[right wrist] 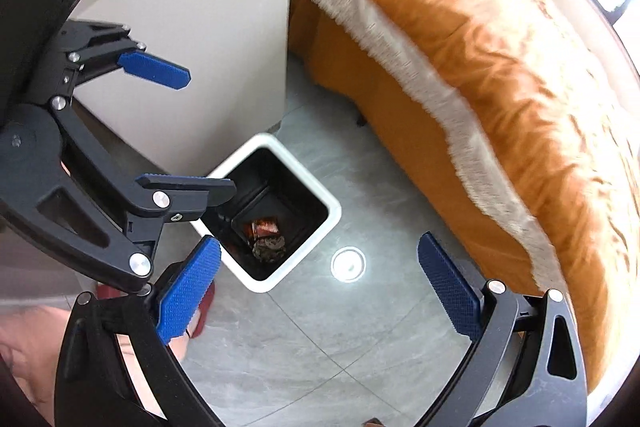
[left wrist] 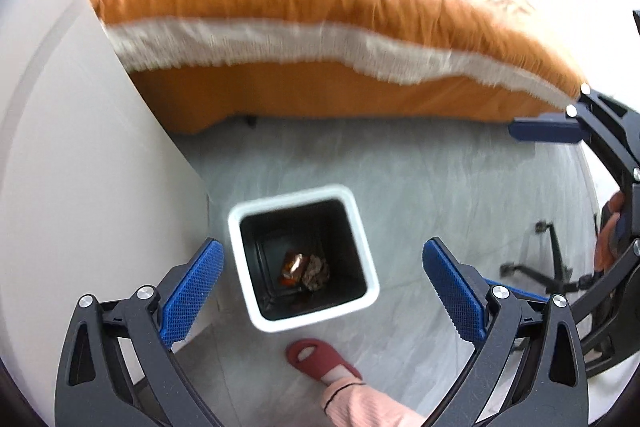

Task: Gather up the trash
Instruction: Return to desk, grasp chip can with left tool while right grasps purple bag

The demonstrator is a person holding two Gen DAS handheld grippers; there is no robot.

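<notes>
Fingers [left wrist: 192,291] spread, both grippers empty; bin [left wrist: 360,235] contents blurred

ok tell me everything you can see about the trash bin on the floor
The trash bin is a small square container with a thick white rim, rounded corners and a dark inner liner; it looks like plastic. It stands upright and lidless on the grey tiled floor, close beside a white cabinet and near the orange bed. At its bottom lie an orange shiny wrapper and a crumpled brownish wad, side by side. The left tool hangs open above it without touching; a red slipper is just beside it.
</notes>
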